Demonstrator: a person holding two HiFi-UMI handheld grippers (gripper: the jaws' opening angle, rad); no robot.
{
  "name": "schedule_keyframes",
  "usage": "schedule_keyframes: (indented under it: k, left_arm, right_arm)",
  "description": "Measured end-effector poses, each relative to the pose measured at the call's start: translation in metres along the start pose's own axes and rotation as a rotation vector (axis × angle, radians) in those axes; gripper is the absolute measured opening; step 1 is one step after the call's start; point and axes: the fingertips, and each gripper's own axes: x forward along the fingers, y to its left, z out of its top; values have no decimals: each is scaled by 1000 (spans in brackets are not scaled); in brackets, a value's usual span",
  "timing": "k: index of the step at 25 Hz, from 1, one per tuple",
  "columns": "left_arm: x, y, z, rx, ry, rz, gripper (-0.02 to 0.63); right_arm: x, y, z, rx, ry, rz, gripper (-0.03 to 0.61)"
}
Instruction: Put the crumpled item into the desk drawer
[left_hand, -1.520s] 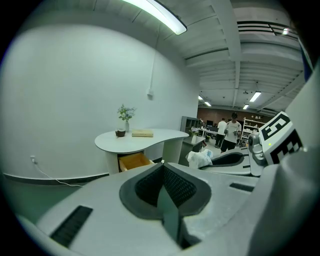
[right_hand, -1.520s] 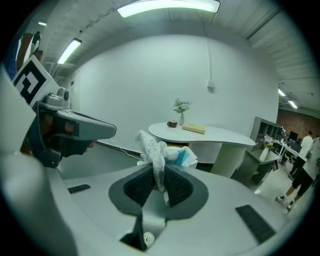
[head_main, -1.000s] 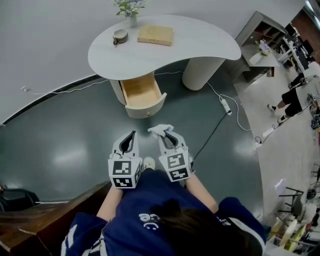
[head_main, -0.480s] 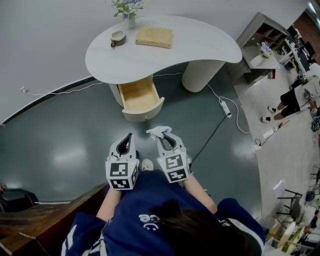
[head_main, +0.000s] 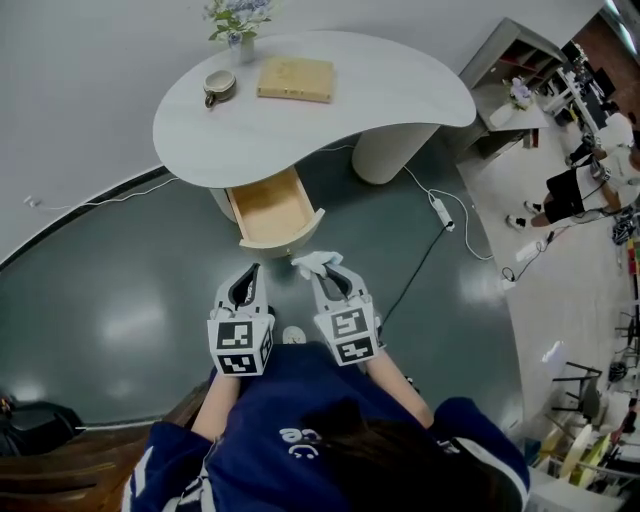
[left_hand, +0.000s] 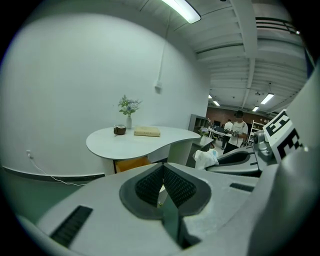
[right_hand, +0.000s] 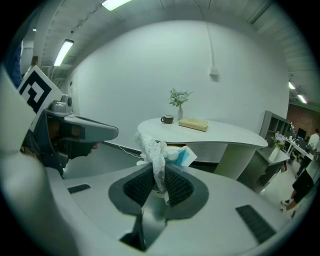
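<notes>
The open drawer (head_main: 268, 208) under the desk (head_main: 400, 95) now lies closer than a second ago, its front just ahead of both grippers. They are held side by side, angled slightly down. The right gripper (head_main: 330, 272) pinches the wad (head_main: 313, 262) at its tips; the left gripper (head_main: 250, 272) is closed and empty

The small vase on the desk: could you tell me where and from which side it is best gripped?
Likely the vase by its body, below the flowers, jaws level, from the desk's front between the cup and the tan block: it stands upright and slim.
</notes>
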Motion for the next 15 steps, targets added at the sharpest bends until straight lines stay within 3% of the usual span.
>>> schedule_keyframes:
  k: [7,15]
  left_arm:
    - [39,43,9,-22,46,-54,3]
    - [77,107,37,-2,38,-95,4]
  right_arm:
    - [49,-4,31,23,23,-22,67]
    - [102,0,61,18,64,-69,67]
